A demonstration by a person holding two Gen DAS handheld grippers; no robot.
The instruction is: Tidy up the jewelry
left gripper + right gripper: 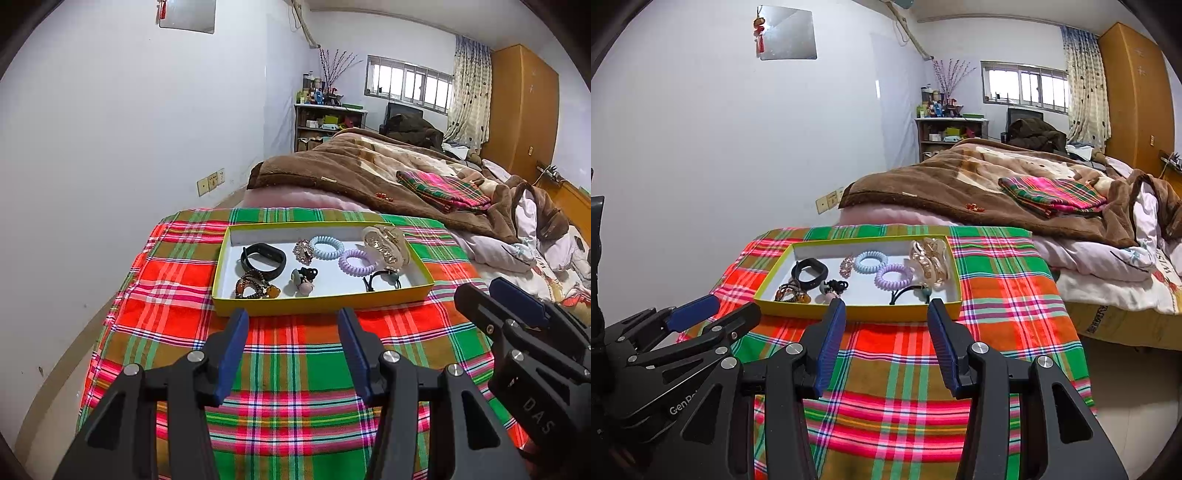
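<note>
A shallow yellow-rimmed tray (325, 304) (857, 312) lies on a plaid cloth. Inside it are a black band (263, 260) (809, 274), a beaded bracelet (255, 287) (792, 291), a light blue coil hair tie (326, 247) (870, 262), a purple coil hair tie (355, 262) (894, 277), a gold brooch (303, 250), a beige hair claw (386, 245) (931, 264) and black hair ties with beads (304, 280) (908, 291). My left gripper (293, 317) hovers open just before the tray's near rim, nothing between its fingers. My right gripper (886, 308) stands open beside it, also empty.
The plaid cloth (295, 369) covers a small table, its edges dropping off at left and right. Behind it is a bed with a brown blanket (351, 166) and a folded plaid cloth (443, 190). A white wall stands to the left. A shelf (325, 122) sits far back.
</note>
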